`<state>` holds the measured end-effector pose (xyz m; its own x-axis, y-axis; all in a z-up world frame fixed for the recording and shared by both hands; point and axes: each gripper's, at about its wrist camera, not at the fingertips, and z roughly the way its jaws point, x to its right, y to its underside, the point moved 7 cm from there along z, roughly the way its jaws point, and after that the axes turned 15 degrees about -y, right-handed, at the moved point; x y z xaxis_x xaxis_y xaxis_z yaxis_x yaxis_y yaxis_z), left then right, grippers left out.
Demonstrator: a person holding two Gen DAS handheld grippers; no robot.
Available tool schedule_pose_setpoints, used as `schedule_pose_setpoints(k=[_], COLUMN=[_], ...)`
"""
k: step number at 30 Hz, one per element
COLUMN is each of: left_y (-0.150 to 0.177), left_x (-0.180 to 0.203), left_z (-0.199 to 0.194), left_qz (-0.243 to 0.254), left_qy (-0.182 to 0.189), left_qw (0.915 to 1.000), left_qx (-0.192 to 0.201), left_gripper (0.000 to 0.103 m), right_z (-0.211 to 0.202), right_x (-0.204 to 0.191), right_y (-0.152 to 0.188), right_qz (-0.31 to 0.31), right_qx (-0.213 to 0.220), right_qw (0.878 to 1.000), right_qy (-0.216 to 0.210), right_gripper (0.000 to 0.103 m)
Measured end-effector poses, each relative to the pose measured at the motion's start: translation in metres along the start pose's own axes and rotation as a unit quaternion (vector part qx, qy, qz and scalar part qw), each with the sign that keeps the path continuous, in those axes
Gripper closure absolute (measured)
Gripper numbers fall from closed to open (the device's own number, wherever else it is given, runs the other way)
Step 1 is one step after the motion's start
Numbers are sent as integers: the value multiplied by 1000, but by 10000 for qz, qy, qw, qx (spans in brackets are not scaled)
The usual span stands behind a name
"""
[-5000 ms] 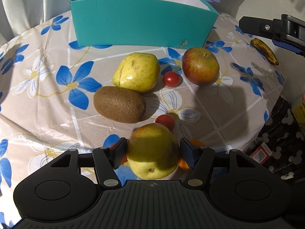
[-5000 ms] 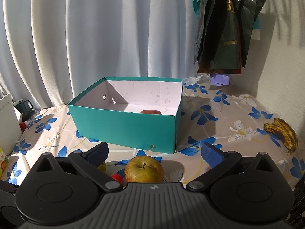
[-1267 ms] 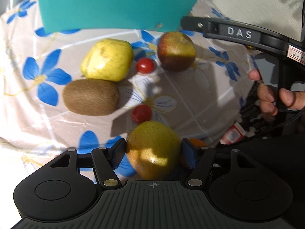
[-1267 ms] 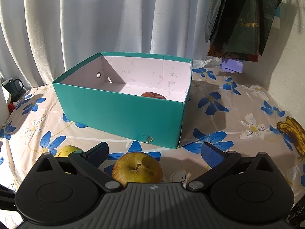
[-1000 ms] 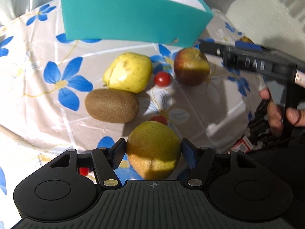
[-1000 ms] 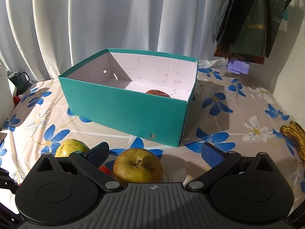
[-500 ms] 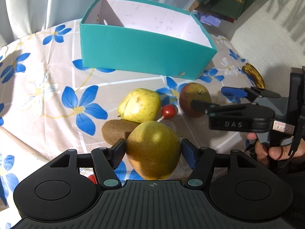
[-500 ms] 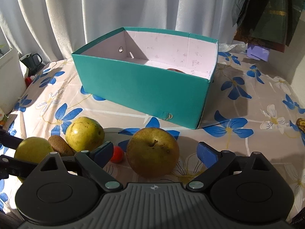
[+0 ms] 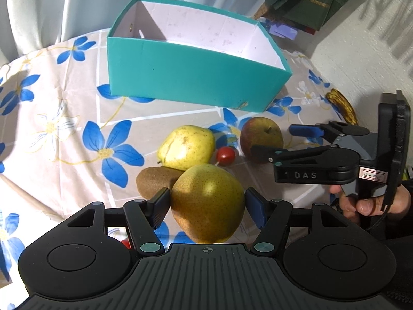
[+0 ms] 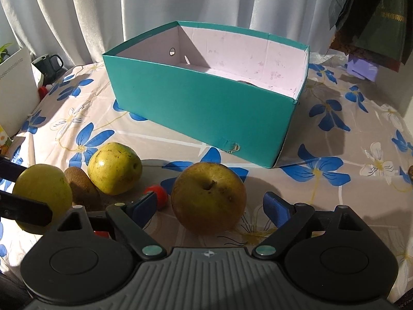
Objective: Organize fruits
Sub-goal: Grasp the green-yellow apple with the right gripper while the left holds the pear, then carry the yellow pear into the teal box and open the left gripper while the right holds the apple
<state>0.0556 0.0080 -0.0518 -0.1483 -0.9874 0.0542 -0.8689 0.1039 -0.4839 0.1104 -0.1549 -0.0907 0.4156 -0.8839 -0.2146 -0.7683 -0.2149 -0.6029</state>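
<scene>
My left gripper is shut on a yellow-green pear and holds it above the flowered table; the pear also shows in the right wrist view. My right gripper is open around a red-yellow apple that rests on the cloth; the apple also shows in the left wrist view. A teal box stands behind the fruit, open at the top, with a red fruit just showing inside. A yellow apple, a kiwi and a cherry tomato lie on the table.
A dark overripe banana lies at the table's right edge. A white device and a dark mug stand at the far left. A curtain hangs behind, dark bags at the right. Another tomato lies under my left gripper.
My left gripper has lifted the pear higher above the table. My right gripper has come down and forward so that its open fingers now flank the apple.
</scene>
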Motion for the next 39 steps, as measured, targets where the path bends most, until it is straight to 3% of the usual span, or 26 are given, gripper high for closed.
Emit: schedule_pose_setpoints(k=[6, 19, 27, 34, 39], left_y=[-2, -5, -13, -40, -80], left_x=[-1, -3, -4, 0, -2], left_z=[1, 8, 7, -1, -11], left_qz=[-32, -99, -49, 21, -4], left_qy=[-39, -173, -333, -469, -707], left_qw=[10000, 9997, 9994, 9987, 9956], left_qx=[-5, -126, -57, 185, 613], left_gripper=[34, 34, 34, 34, 34], right_z=[25, 34, 18, 3, -12], right_x=[9, 14, 15, 16, 17], right_y=[2, 4, 4, 4, -1], right_qz=[209, 417, 380, 354, 448], right_qx=[-176, -137, 94, 335, 602], right_qw=[9996, 9990, 9992, 9986, 9970], right_qy=[31, -20, 116, 220, 207], right_gripper=[29, 30, 30, 30, 30])
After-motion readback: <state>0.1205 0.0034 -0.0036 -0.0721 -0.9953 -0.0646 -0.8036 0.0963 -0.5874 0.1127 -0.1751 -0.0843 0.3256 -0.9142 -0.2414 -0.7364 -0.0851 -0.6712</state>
